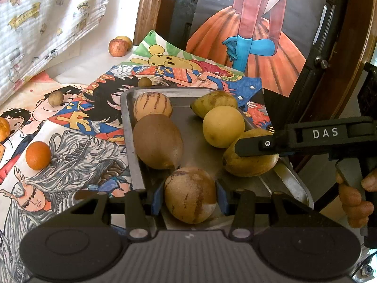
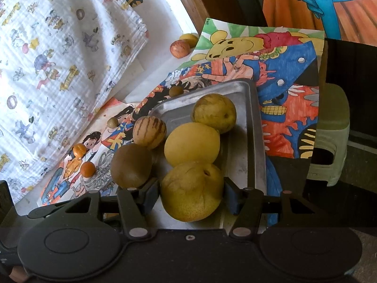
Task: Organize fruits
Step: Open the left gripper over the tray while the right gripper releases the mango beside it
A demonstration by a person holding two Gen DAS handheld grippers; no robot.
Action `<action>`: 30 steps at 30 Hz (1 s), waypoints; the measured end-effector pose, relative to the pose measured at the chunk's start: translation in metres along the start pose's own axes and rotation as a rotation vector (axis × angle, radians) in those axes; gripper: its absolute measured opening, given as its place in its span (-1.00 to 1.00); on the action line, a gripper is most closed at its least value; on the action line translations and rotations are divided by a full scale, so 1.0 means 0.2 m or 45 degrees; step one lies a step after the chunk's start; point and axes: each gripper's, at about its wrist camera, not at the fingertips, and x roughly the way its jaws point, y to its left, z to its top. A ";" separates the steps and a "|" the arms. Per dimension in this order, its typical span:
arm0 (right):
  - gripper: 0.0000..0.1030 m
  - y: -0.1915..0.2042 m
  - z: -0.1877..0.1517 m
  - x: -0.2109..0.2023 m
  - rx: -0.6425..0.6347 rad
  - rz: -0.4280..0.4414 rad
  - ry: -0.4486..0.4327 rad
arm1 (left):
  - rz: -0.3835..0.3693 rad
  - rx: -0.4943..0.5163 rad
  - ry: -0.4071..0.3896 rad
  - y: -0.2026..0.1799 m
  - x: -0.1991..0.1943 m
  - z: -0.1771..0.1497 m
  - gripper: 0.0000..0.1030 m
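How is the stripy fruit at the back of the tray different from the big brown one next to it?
The stripy fruit is pale tan with dark purple streaks; the brown fruit is plain brown all over. The stripy fruit is rounder and looks smaller; the brown fruit is egg-shaped with a pointed end. Both lie along the same side of the metal tray, free of either gripper's fingers.

Six fruits lay in the rectangular metal tray (image 1: 132, 155). Left of the tray sat a round orange fruit (image 1: 38, 155); behind the tray, a reddish apple (image 1: 117, 47).
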 end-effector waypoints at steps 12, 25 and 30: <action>0.20 -0.01 -0.01 -0.02 0.050 0.000 0.005 | -0.012 -0.011 -0.048 0.00 -0.05 0.00 0.38; 0.51 0.08 -0.04 -0.23 0.012 -0.032 -0.087 | 0.055 -0.102 -0.172 0.07 -0.30 -0.05 0.94; 0.70 0.16 -0.10 -0.33 -0.053 -0.061 -0.129 | 0.086 -0.142 -0.189 0.10 -0.40 -0.08 0.99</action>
